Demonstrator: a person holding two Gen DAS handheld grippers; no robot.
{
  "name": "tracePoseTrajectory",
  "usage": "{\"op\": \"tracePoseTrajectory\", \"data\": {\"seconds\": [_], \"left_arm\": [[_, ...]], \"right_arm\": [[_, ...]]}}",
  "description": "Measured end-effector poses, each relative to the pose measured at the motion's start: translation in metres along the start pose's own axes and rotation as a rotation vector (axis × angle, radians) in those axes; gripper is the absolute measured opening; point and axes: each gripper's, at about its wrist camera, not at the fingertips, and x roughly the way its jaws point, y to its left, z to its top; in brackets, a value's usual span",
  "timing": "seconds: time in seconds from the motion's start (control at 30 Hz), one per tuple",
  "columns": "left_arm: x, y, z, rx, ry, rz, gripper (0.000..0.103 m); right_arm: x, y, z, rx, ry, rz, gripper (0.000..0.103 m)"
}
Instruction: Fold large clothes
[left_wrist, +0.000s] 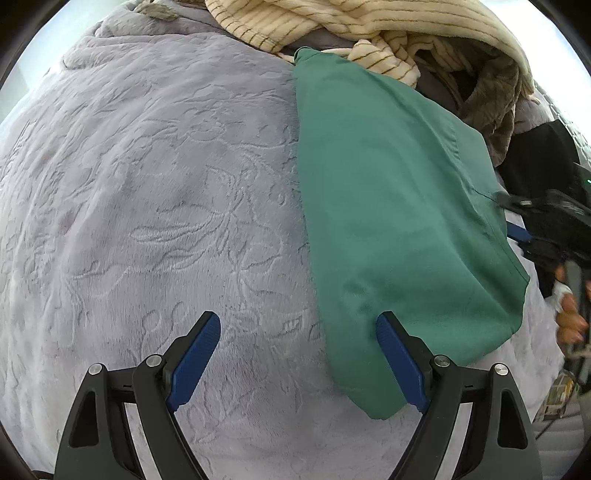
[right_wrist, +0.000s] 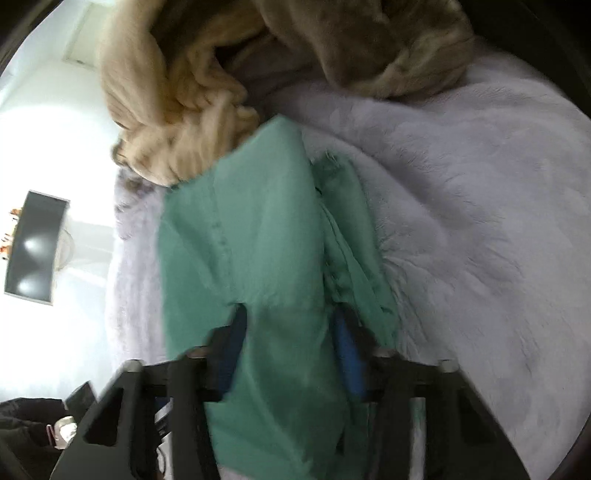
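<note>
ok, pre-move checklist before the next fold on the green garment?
1. Right gripper clamped on the green cotton garment: cloth sits between its fingers, blurred; reads ok.
2. Left gripper free: ok, open, nothing between the fingers.
3. Left gripper over a garment edge: ok, one finger over the green hem.
4. Garment flat on the lilac embossed plush blanket: mostly ok.
5. Cream striped knit pile clear of the garment: not ok, overlaps the top corner.

A bed covered by a pale lavender embossed blanket (left_wrist: 147, 192) fills the scene. Far left, bright white walls (right_wrist: 74, 129) glow with light, and a dark wall-mounted screen (right_wrist: 35, 247) reflects two lamps.
</note>
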Motion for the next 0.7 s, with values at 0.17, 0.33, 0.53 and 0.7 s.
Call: {"op": "tracePoseTrajectory", "data": {"seconds": [0.17, 0.33, 0.53, 0.7], "left_arm": [[0.003, 0.000, 0.000, 0.001, 0.002, -0.019, 0.087], [0.011, -0.007, 0.000, 0.012, -0.006, -0.016, 0.098], [0.000, -0.003, 0.000, 0.018, 0.000, -0.001, 0.098], [-0.020, 0.001, 0.004, 0.011, -0.038, 0.013, 0.097]], "right_arm": [[-0.004, 0.003, 0.017, -0.022, -0.072, -0.043, 0.005], [0.017, -0.018, 0.025, 0.036, -0.041, -0.052, 0.005], [-0.033, -0.014, 0.004, 0.059, -0.104, -0.070, 0.011], [-0.075, 0.015, -0.038, -0.081, -0.120, -0.008, 0.011]]}}
